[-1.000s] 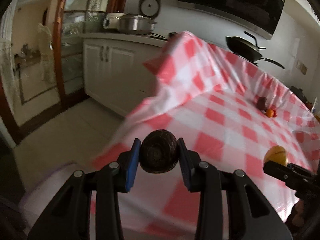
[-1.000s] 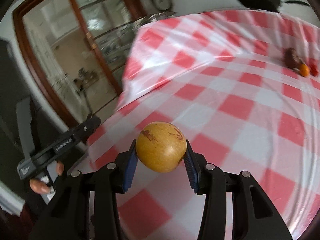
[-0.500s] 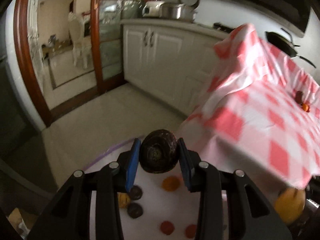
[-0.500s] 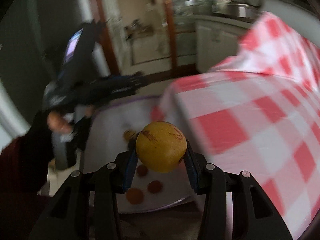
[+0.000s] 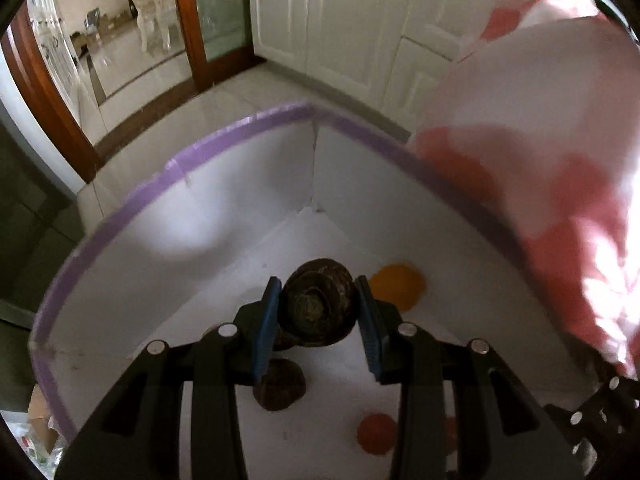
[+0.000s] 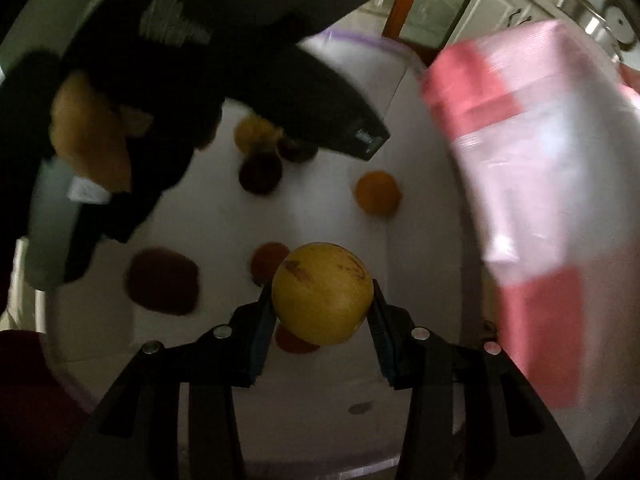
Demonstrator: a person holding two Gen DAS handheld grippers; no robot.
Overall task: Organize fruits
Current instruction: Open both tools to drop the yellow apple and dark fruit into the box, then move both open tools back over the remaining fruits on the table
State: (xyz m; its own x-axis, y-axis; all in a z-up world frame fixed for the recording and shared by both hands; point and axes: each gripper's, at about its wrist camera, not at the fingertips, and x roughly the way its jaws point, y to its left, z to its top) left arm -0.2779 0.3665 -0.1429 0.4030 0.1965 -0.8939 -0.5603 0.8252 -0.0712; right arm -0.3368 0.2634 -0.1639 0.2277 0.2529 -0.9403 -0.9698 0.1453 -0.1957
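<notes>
My left gripper [image 5: 318, 312] is shut on a dark brown round fruit [image 5: 318, 300] and holds it over a white box with a purple rim [image 5: 240, 128]. In the box lie an orange fruit [image 5: 398, 286], a dark brown fruit [image 5: 280, 384] and a red fruit [image 5: 376, 434]. My right gripper [image 6: 322, 312] is shut on a yellow round fruit [image 6: 322, 292] above the same white box [image 6: 420, 248]. Below it lie an orange fruit [image 6: 378, 192], dark fruits [image 6: 260, 172] [image 6: 164, 280] and red fruits [image 6: 268, 260]. The left gripper's body [image 6: 280, 80] crosses the upper left of the right wrist view.
The red and white checked tablecloth [image 5: 560, 184] hangs down beside the box on the right; it also shows in the right wrist view [image 6: 532, 160]. White cabinets [image 5: 340, 20] and a wood-framed glass door [image 5: 192, 24] stand beyond the box on a tiled floor.
Both grippers have swung from over the table down to the box on the floor, each still holding its fruit. The box now fills both views.
</notes>
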